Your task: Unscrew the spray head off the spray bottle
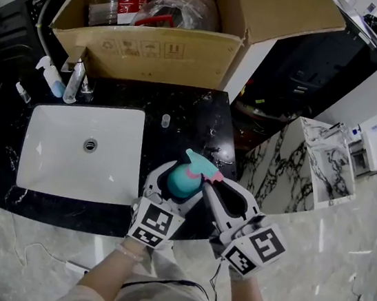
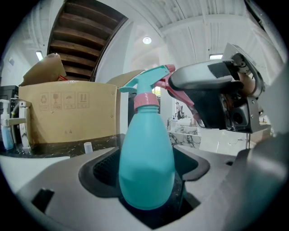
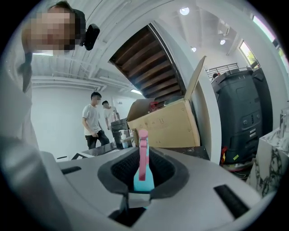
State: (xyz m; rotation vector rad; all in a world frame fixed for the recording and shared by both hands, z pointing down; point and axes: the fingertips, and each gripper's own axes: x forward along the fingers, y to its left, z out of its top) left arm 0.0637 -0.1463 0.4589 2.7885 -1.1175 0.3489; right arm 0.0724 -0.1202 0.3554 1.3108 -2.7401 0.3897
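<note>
Head view is showing the turquoise spray bottle at the lower centre of the frame, over the front edge of the black countertop and just right of the white sink. My left gripper is clamping the bottle's body and holding it upright. My right gripper is pinching the spray head, whose pink trigger is standing between the pads. An open cardboard box is sitting across the upper part of the frame, behind the sink.
</note>
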